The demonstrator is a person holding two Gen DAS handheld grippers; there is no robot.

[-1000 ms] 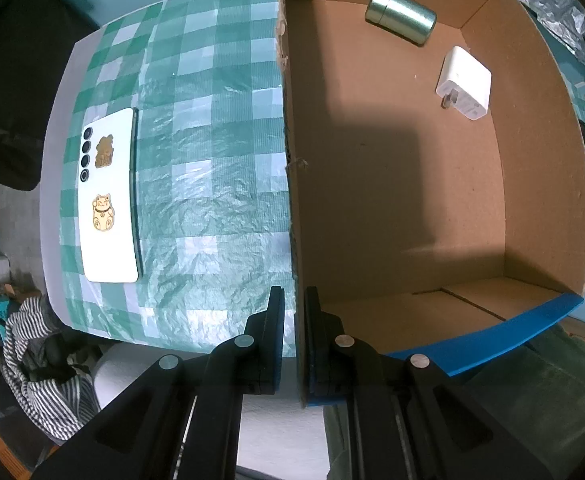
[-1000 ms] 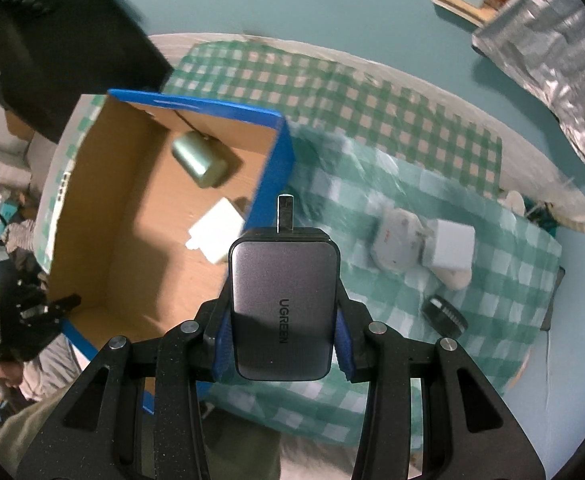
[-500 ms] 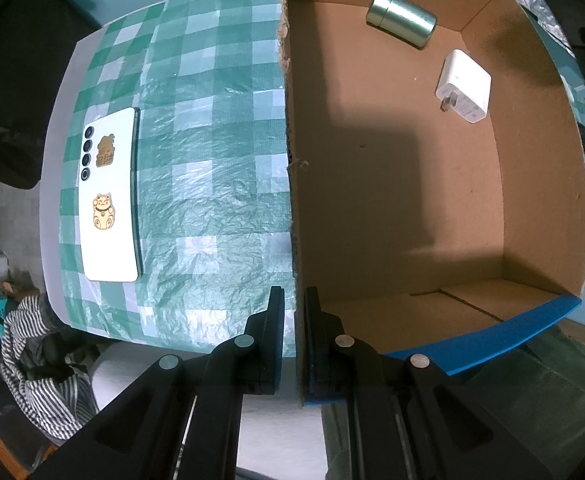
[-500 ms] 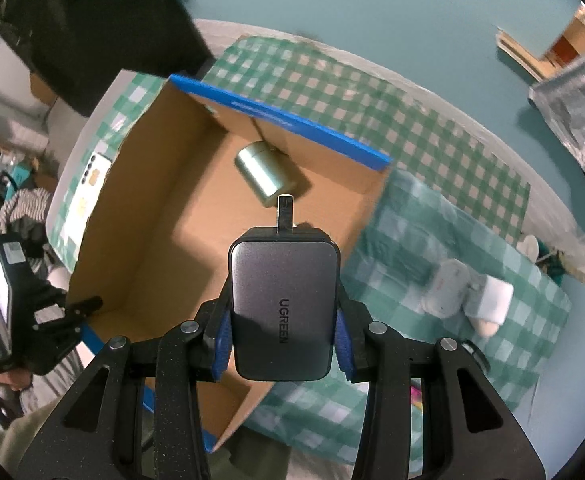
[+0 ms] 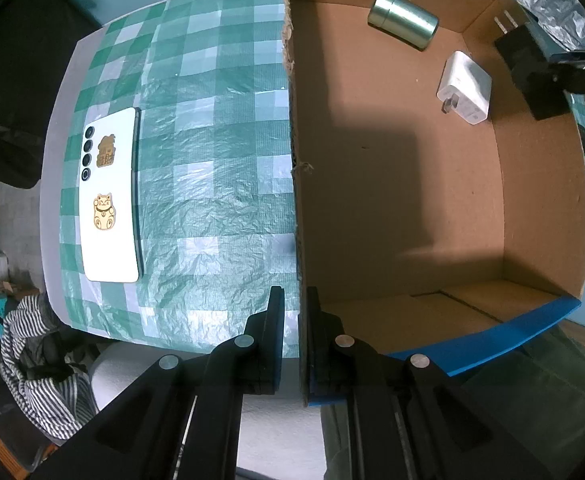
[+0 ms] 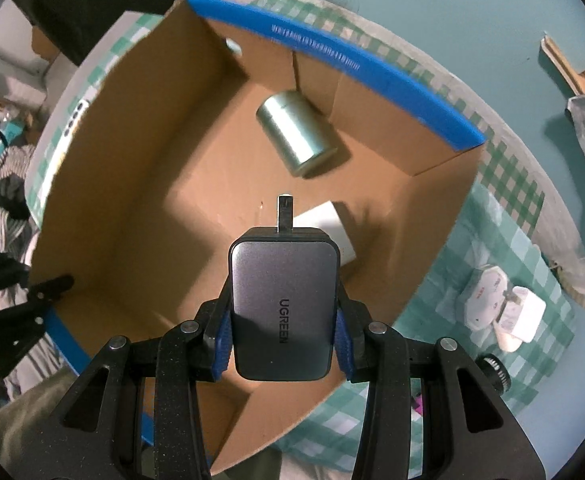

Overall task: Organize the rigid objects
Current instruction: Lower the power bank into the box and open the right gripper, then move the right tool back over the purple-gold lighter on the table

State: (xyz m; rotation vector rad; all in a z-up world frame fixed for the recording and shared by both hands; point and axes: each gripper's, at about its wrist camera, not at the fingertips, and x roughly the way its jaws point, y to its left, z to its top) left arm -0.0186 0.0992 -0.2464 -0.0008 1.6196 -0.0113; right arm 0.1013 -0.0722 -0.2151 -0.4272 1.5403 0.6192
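Observation:
My right gripper is shut on a grey UGREEN charger, prongs pointing away, hanging over the inside of the open cardboard box. In the left wrist view the charger shows dark at the box's far right wall. On the box floor lie a silver metal tin and a white charger, partly hidden behind the grey one. My left gripper is shut on the box's near side wall. The tin and white charger lie at the far end.
A white phone with cat stickers lies on the green checked tablecloth left of the box. Right of the box lie white plug adapters and a small black round thing. Striped cloth hangs past the table edge.
The right gripper moved with the grey charger from beside the box to over its inside and lower. It now shows at the left wrist view's right edge. The left gripper stayed put.

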